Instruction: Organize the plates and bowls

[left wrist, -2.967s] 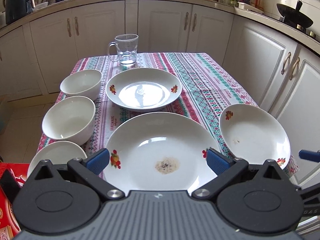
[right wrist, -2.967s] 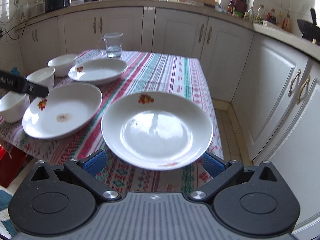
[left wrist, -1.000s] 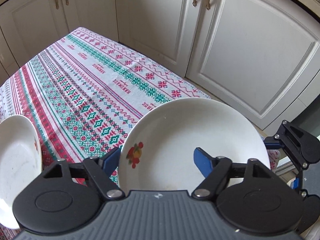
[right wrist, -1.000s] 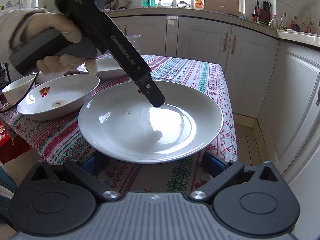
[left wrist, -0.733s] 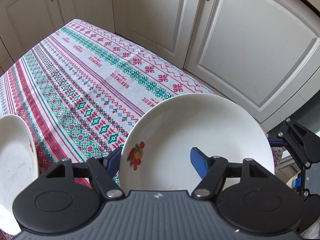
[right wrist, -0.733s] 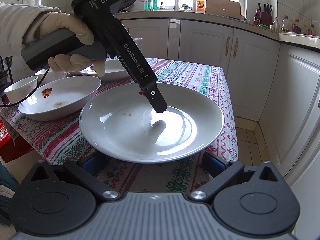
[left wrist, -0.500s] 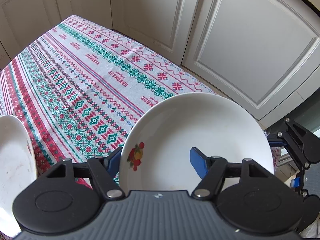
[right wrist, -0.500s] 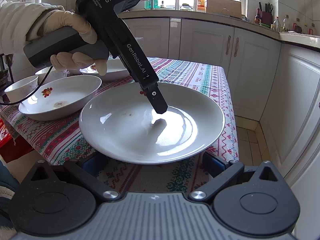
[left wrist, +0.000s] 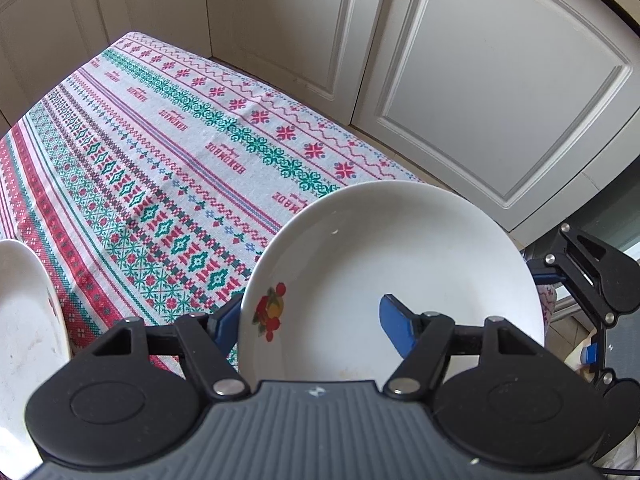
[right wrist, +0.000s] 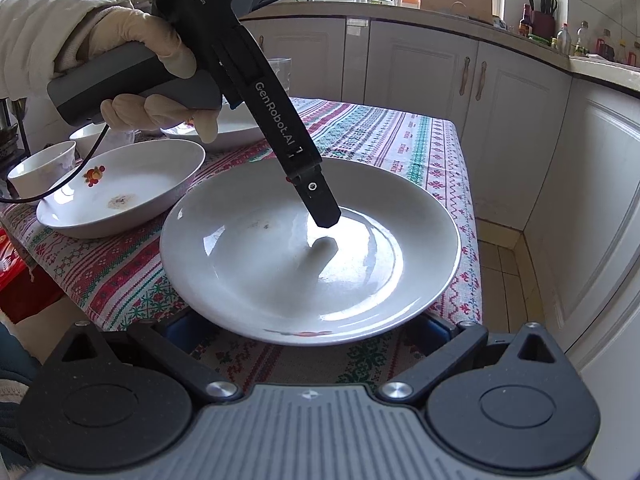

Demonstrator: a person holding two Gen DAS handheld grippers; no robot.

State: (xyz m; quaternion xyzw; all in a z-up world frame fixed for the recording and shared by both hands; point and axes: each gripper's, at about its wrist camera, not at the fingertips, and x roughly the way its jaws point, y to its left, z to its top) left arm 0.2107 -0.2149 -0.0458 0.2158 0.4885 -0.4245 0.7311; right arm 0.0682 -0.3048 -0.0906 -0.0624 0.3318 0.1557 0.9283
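A white plate (left wrist: 400, 256) with a fruit print sits at the table's near right corner; it also shows in the right wrist view (right wrist: 280, 264). My left gripper (left wrist: 308, 320) is open and straddles the plate's left rim, one finger (left wrist: 396, 320) inside over the plate, the other outside. It reaches down into the plate in the right wrist view (right wrist: 320, 204). My right gripper (right wrist: 304, 328) is open, its fingers low on either side of the plate's near rim. A second, soiled plate (right wrist: 120, 188) lies to the left.
The patterned tablecloth (left wrist: 160, 168) covers the table. Bowls (right wrist: 40, 168) and another plate (right wrist: 232, 124) stand at the far left. White cabinets (left wrist: 500, 80) are close beyond the table's right edge. The right gripper's body (left wrist: 592, 280) shows past the plate.
My left gripper swung from the middle plate over to the right plate and lowered over its rim. In the last second it has only crept slightly closer. The right gripper stays at the near rim.
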